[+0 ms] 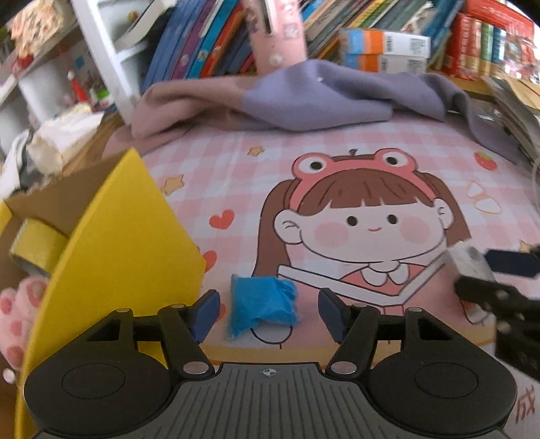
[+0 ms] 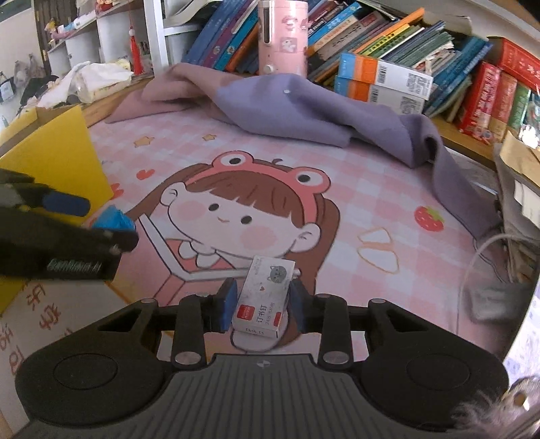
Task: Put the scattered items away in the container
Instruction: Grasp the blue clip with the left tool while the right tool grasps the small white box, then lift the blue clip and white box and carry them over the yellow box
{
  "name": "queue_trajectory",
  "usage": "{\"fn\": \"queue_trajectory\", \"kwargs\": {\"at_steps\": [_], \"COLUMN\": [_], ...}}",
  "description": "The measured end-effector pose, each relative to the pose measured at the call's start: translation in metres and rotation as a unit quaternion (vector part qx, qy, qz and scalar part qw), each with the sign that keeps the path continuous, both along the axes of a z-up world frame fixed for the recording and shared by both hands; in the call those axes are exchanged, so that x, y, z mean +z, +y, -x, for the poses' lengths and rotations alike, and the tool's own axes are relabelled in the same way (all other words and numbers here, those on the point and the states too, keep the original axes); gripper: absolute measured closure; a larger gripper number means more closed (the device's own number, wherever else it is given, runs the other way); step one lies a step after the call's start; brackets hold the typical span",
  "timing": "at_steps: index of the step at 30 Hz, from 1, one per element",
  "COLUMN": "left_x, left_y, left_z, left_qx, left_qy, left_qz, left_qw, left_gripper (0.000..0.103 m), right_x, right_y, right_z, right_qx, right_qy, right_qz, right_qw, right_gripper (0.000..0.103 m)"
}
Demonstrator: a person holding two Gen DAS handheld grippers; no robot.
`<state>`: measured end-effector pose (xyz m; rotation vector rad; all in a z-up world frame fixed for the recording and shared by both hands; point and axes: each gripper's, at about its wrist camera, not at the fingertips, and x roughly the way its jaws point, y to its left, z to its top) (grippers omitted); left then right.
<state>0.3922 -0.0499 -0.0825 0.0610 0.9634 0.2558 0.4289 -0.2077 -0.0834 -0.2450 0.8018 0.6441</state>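
Observation:
My left gripper [image 1: 268, 309] is open, its jaws either side of a crumpled blue cloth [image 1: 261, 304] lying on the pink cartoon mat [image 1: 337, 162]. The yellow cardboard box [image 1: 114, 256] stands just left of it, holding a yellow tape roll [image 1: 35, 244] and a pink plush paw [image 1: 18, 310]. My right gripper [image 2: 261, 304] is shut on a small white staple box [image 2: 263, 297], just above the mat [image 2: 371, 209]. In the right wrist view the left gripper [image 2: 111, 223] reaches in from the left over the blue cloth [image 2: 113, 219]. The right gripper with the staple box [image 1: 469, 260] shows at the left wrist view's right edge.
A purple and mauve cloth [image 2: 303, 108] lies bunched at the mat's far side. Behind it are stacked books [image 2: 405, 44] and a pink canister [image 2: 283, 37]. A white cable [image 2: 479, 256] and papers [image 2: 519, 209] lie at the right. White shelves [image 2: 101, 30] stand at the back left.

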Motion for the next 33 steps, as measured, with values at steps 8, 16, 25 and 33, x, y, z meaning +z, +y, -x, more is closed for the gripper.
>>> {"fn": "queue_trajectory", "kwargs": {"at_steps": [8, 16, 25, 33], "left_x": [-0.001, 0.002, 0.021, 0.048], "left_y": [0.001, -0.021, -0.026, -0.032], "left_z": [0.0, 0.006, 0.021, 0.05], "left_qx": [-0.01, -0.069, -0.101, -0.126], "left_qy": [-0.003, 0.0, -0.011, -0.038], "left_qz": [0.049, 0.067, 0.081, 0.085], "left_qw": [0.9988, 0.9954, 0.9915, 0.9876], "left_gripper": [0.06, 0.064, 0.066, 0.067], "right_x": [-0.003, -0.005, 0.002, 0.024], "right_y": [-0.004, 0.001, 0.0, -0.011], "right_z": [-0.001, 0.0, 0.006, 0.029], "right_qx": [-0.017, -0.016, -0.012, -0.021], "right_qy": [0.021, 0.017, 0.005, 0.004], "right_qz": [-0.009, 0.005, -0.006, -0.026], "right_qw": [1.0, 1.0, 1.0, 0.999], "right_gripper": [0.068, 0.067, 0.075, 0.075]}}
